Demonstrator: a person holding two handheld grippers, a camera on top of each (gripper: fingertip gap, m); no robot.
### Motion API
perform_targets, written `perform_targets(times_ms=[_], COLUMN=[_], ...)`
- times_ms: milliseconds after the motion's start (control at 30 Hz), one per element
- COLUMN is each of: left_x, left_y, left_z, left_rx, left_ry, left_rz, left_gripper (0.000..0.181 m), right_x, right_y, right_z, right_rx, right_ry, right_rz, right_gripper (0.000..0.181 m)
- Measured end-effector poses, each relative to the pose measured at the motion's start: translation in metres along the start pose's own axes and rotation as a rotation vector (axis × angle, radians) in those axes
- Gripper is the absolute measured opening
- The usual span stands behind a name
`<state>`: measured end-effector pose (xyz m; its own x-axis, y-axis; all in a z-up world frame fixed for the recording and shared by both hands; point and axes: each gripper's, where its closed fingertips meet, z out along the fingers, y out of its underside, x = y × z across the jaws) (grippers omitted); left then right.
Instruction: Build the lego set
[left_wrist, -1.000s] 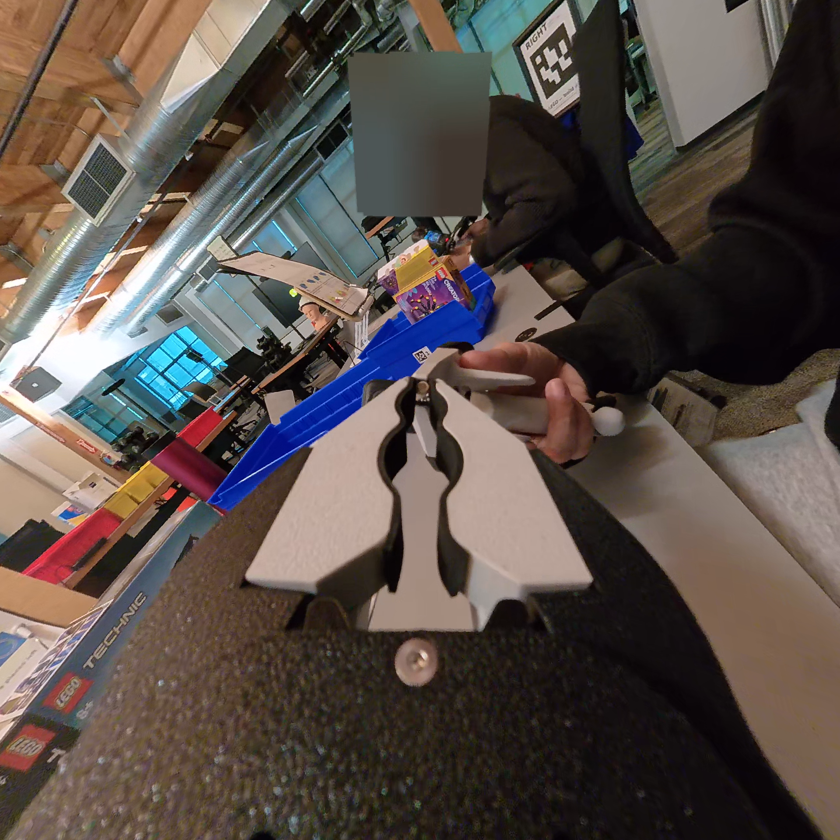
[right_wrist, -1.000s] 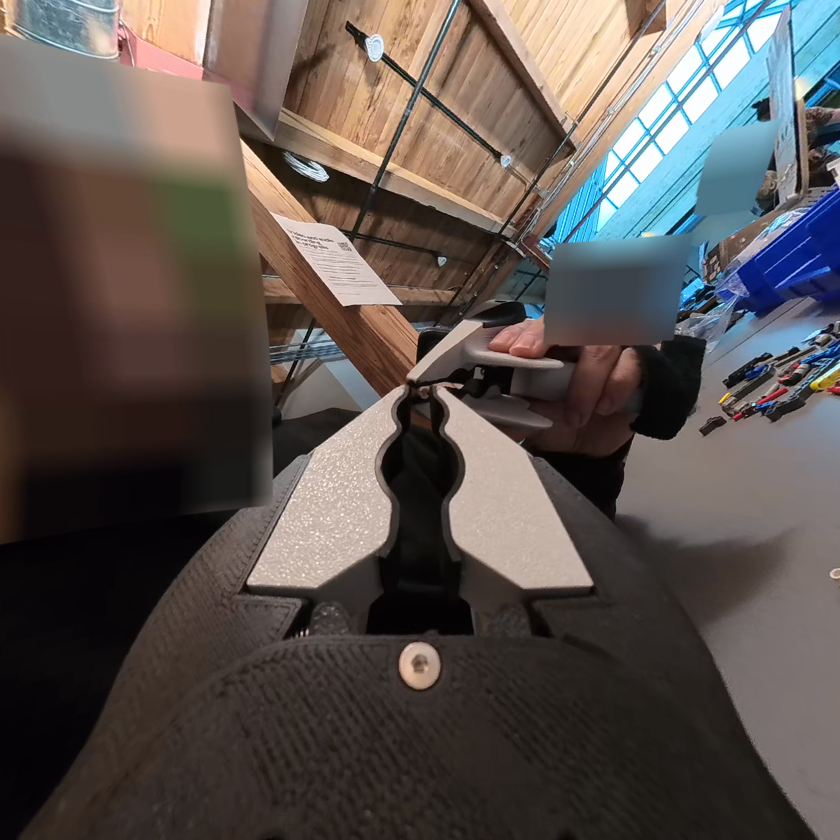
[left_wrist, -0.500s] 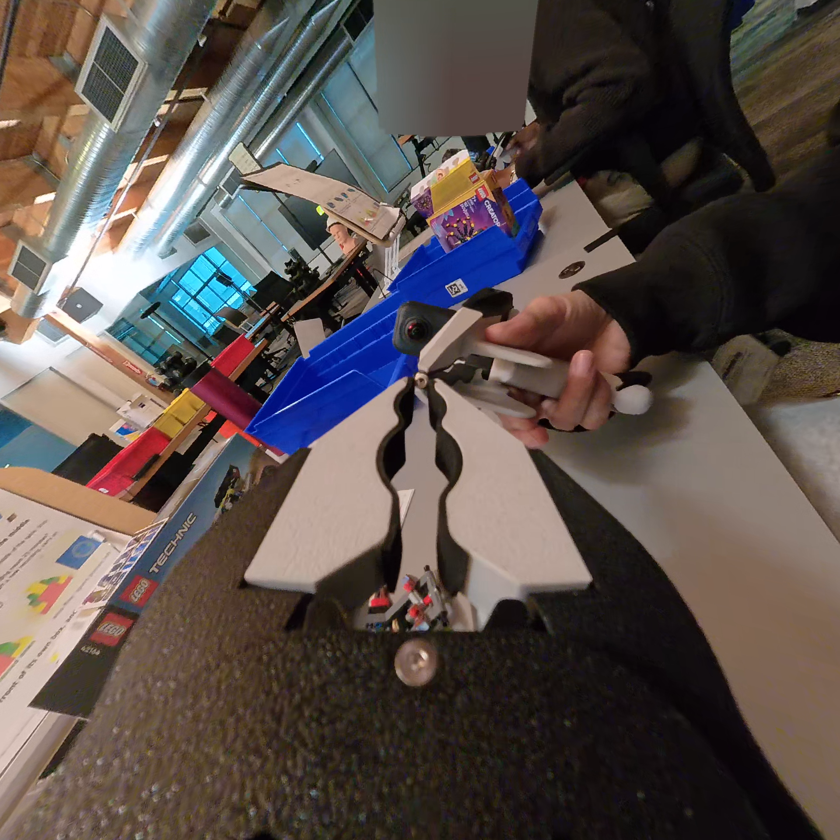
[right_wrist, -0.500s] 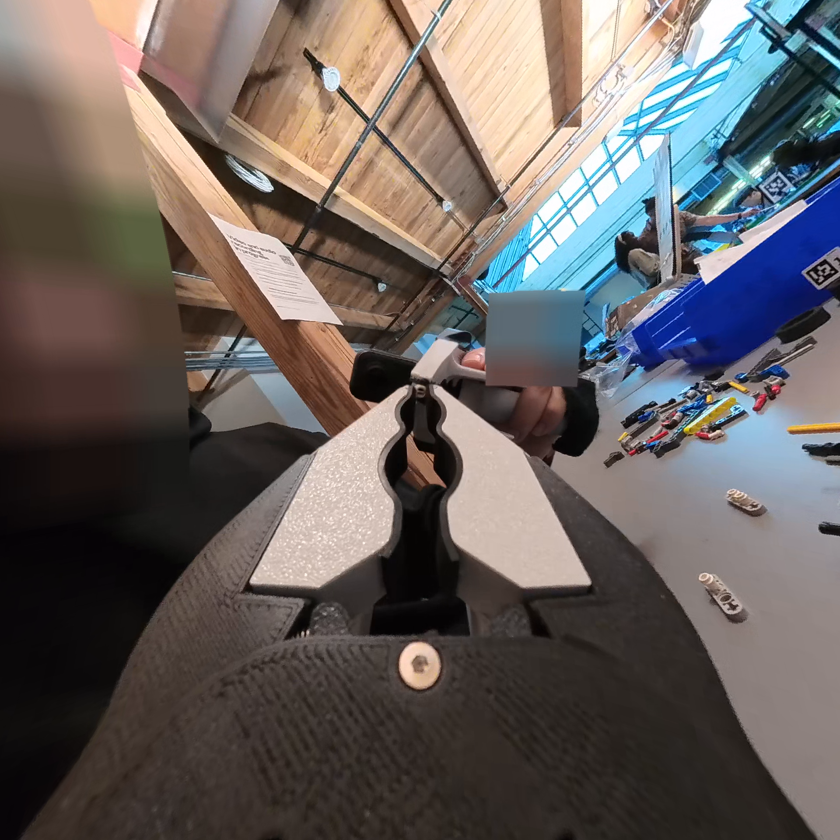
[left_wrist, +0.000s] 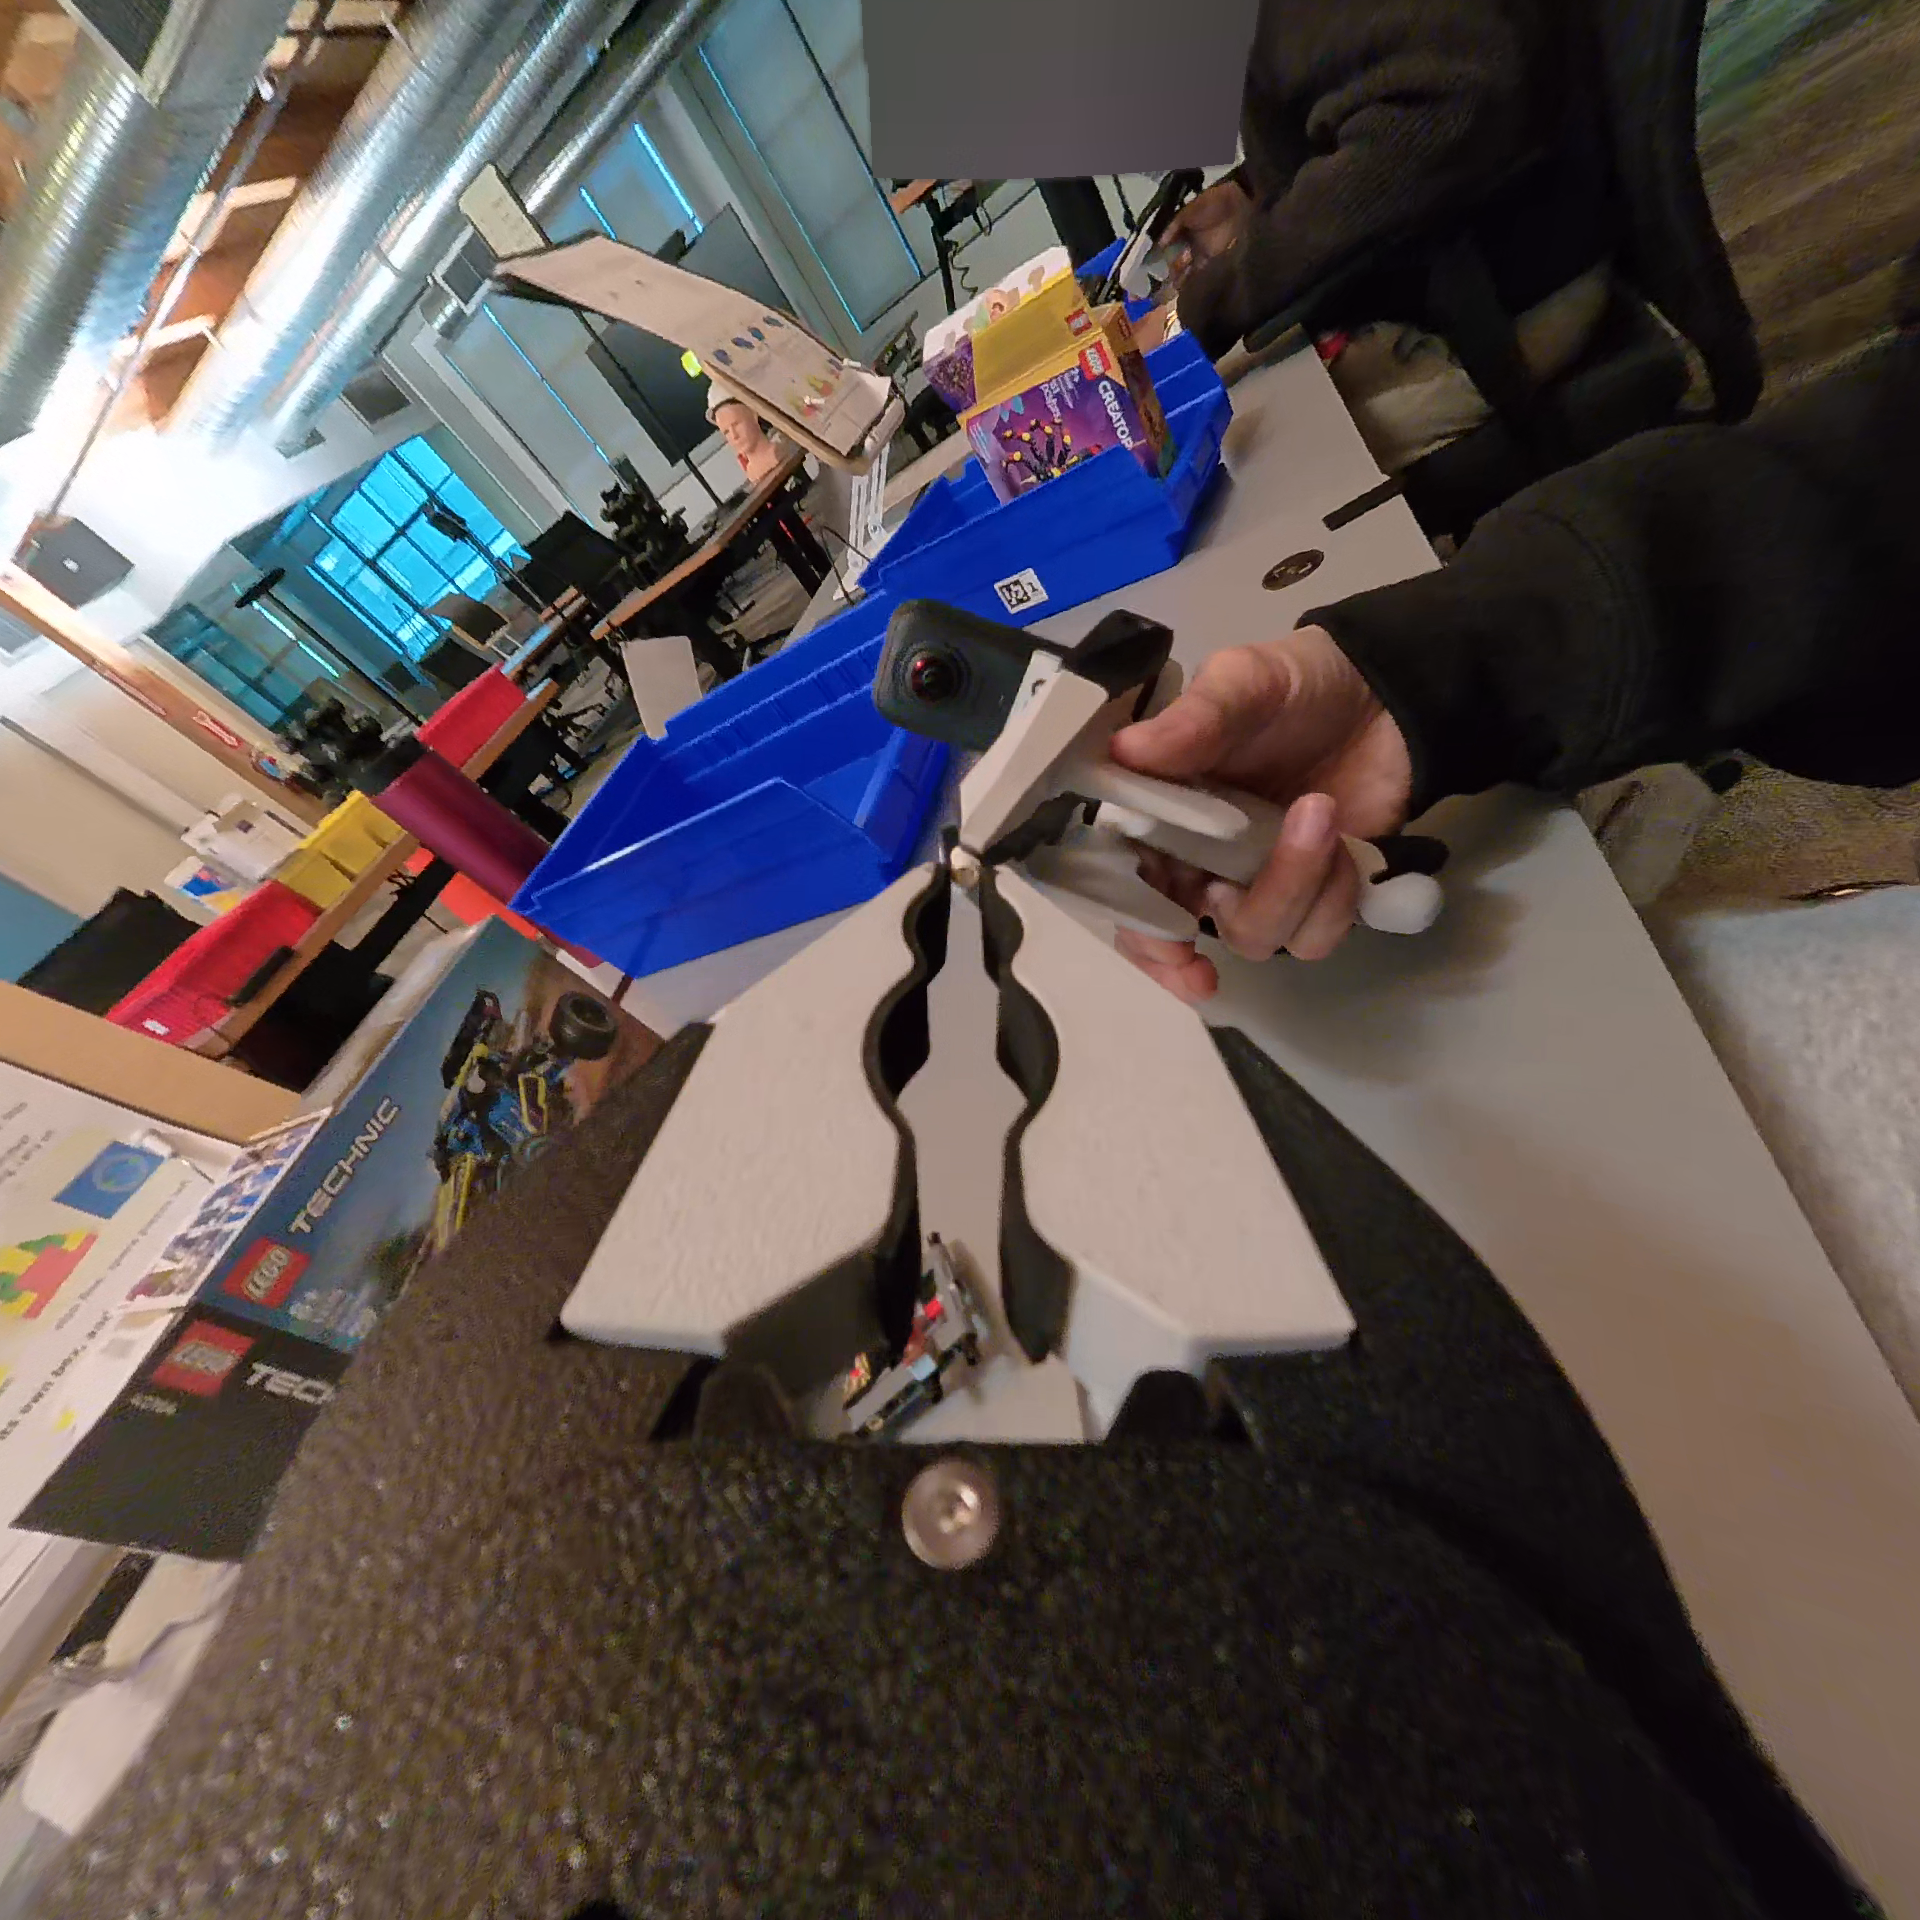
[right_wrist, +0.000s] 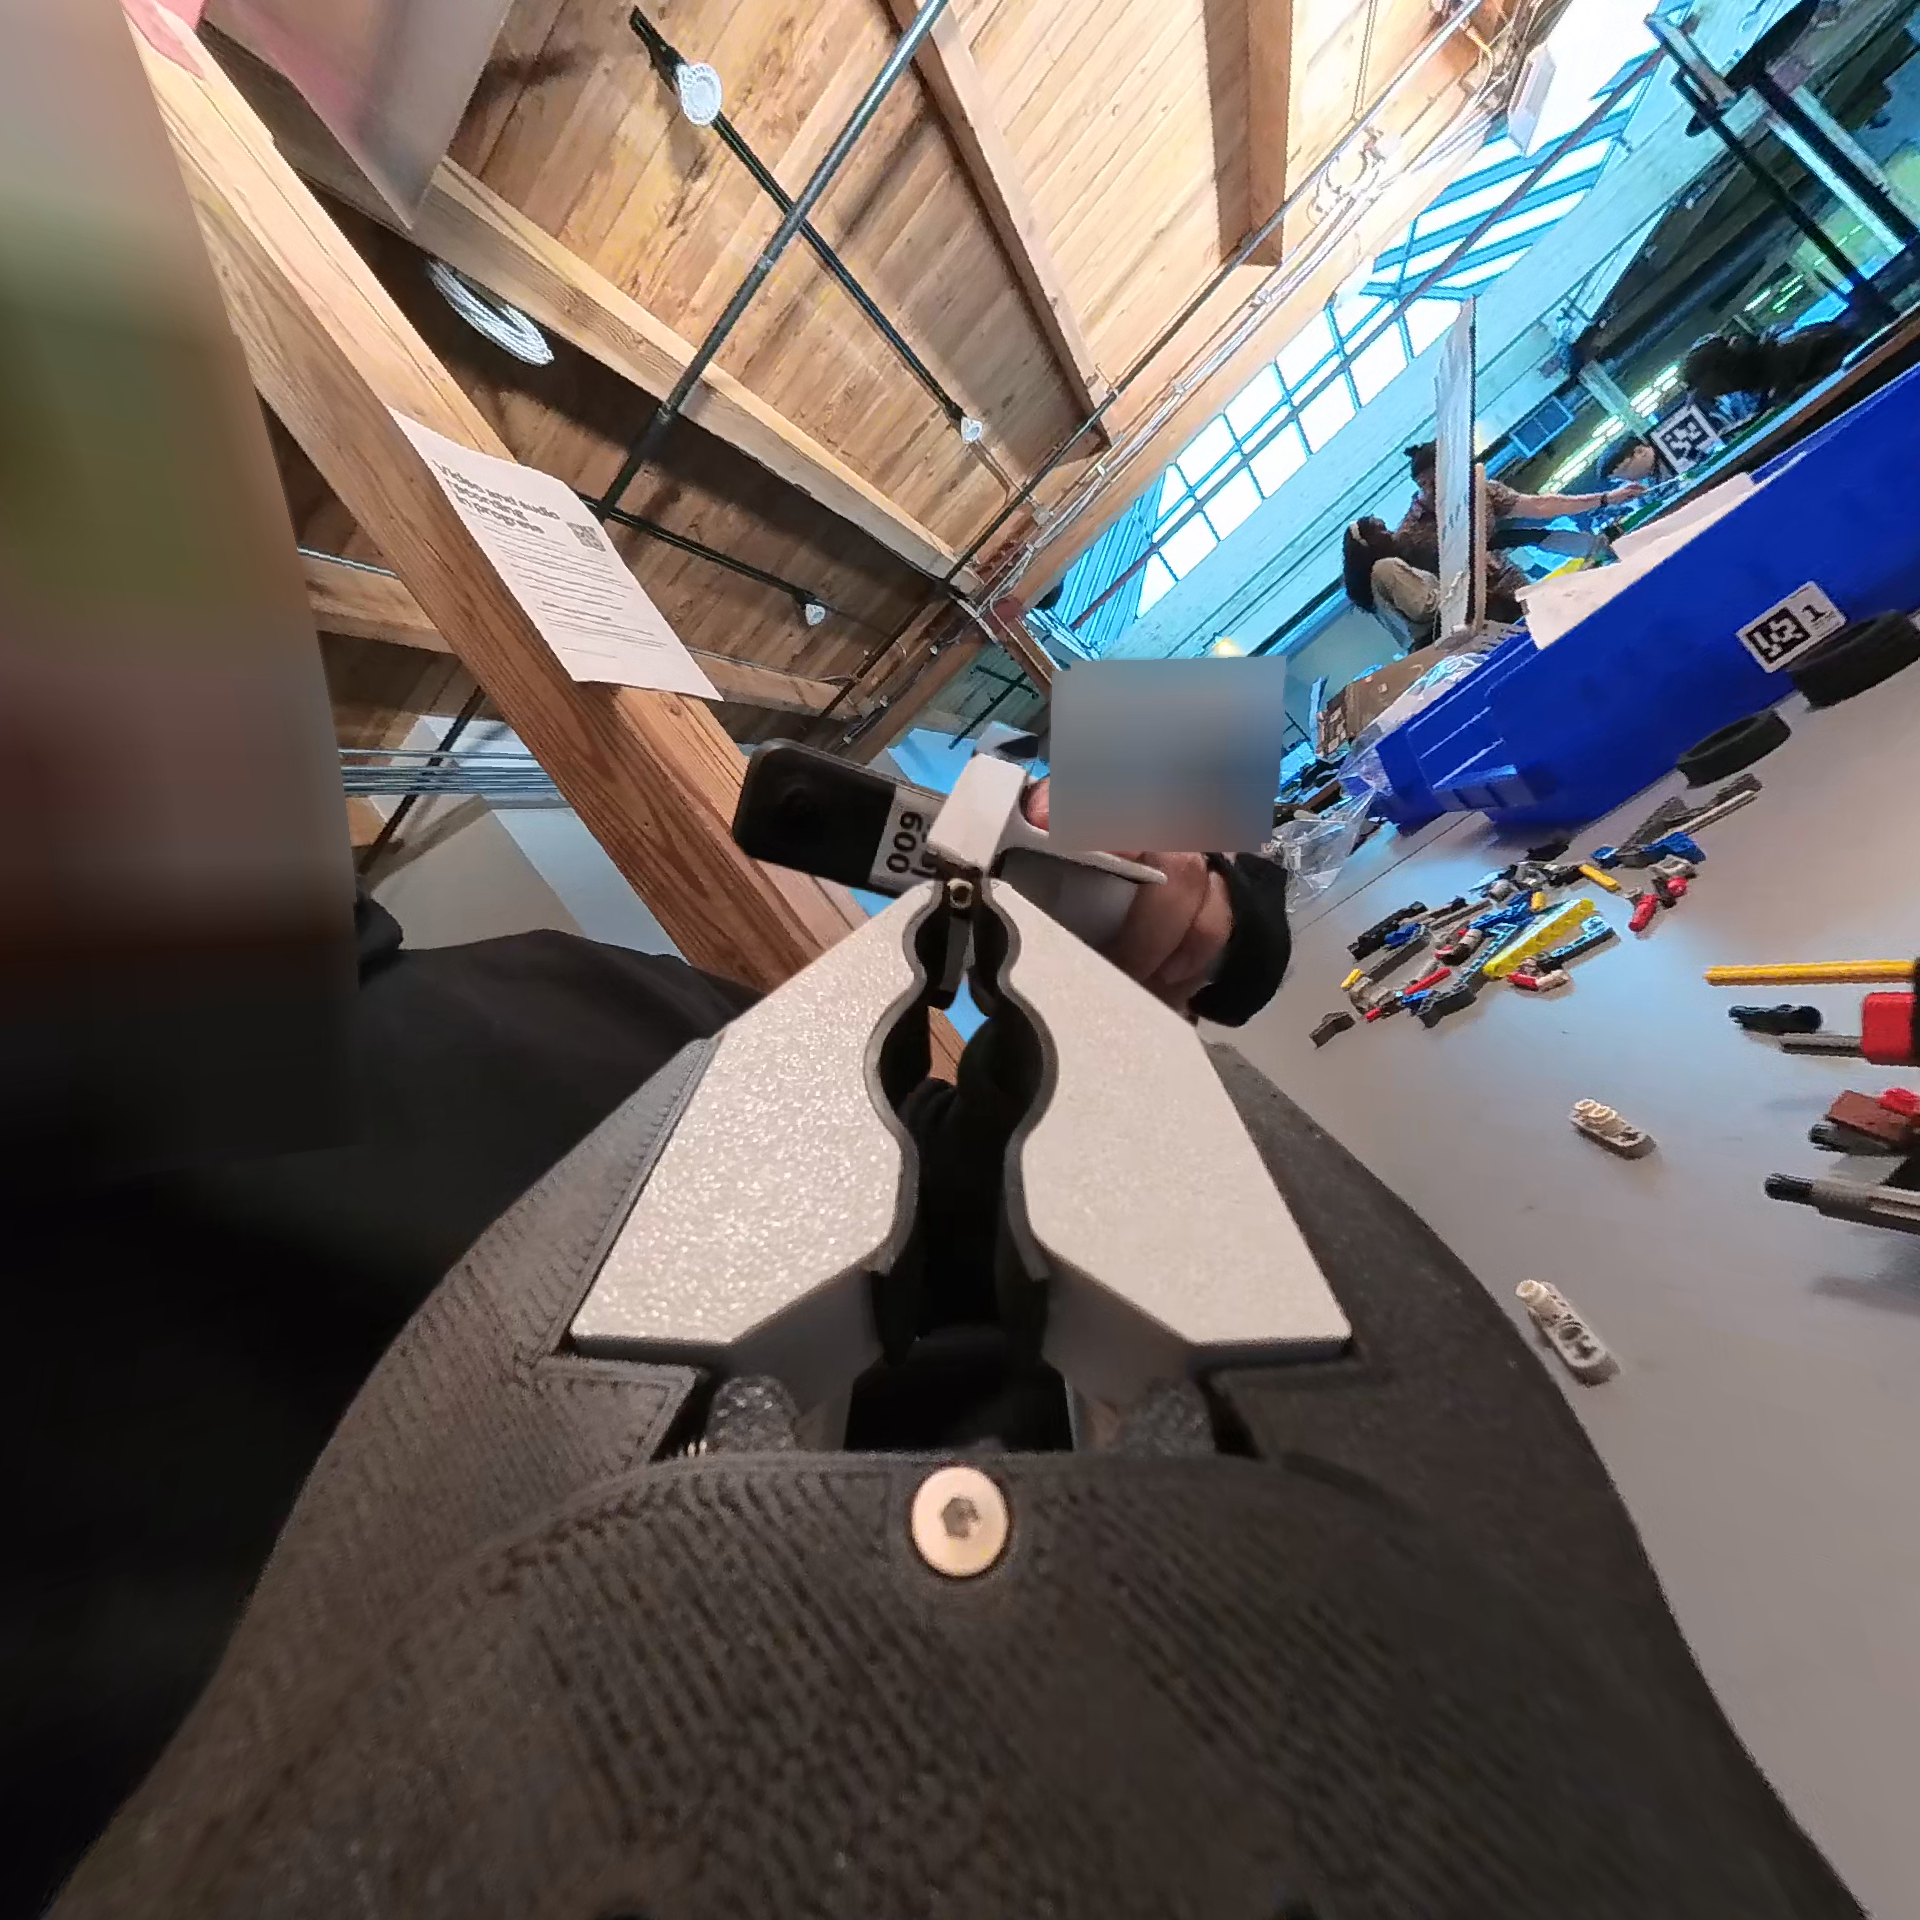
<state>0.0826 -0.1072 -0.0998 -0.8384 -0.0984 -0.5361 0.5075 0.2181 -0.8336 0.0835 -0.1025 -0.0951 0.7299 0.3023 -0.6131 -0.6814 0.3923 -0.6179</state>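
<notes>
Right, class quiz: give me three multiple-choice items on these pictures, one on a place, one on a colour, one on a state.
1. The loose lego pieces lie: A on the grey table; B on a chair; C on the floor.
2. The bin behind those pieces is: A red; B blue; C green.
3. The right gripper has its jaws: A spread wide; B closed at the tips; C out of view.

Answers: 1 A, the pieces lie scattered on the bare tabletop; 2 B, its walls are blue; 3 B, the tips meet.
</notes>
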Motion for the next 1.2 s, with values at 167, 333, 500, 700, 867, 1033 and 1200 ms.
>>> perform_targets(times_ms=[167,333,500,700,867,1033,1200], left_x=[-0.002,-0.002,-0.002,-0.001,0.001,0.003,0.025], left_y=[0.005,0.006,0.009,0.016,0.028,0.049,0.104], left_z=[0.002,0.002,0.002,0.001,0.002,-0.006,-0.018], left_rx=[-0.057,-0.056,-0.077,-0.128,-0.193,-0.289,-0.563], left_ry=[-0.019,-0.025,-0.029,-0.008,0.022,0.098,0.312], left_rz=[-0.017,-0.04,-0.04,-0.052,-0.058,-0.102,-0.162], left_gripper=[0.003,0.003,0.003,0.002,0.001,0.001,0.001], right_x=[0.005,0.005,0.008,0.014,0.024,0.042,0.082], right_y=[-0.001,-0.001,-0.001,0.002,0.007,0.019,0.028], right_z=[-0.002,-0.002,-0.002,-0.004,-0.008,-0.016,-0.04], right_rx=[-0.004,-0.005,-0.008,-0.042,-0.09,-0.204,-0.449], right_ry=[0.042,0.043,0.056,0.102,0.168,0.296,0.592], right_rz=[-0.022,-0.022,-0.022,-0.037,-0.053,-0.129,-0.377], right_gripper=[0.003,0.003,0.003,0.002,0.002,0.01,0.014])
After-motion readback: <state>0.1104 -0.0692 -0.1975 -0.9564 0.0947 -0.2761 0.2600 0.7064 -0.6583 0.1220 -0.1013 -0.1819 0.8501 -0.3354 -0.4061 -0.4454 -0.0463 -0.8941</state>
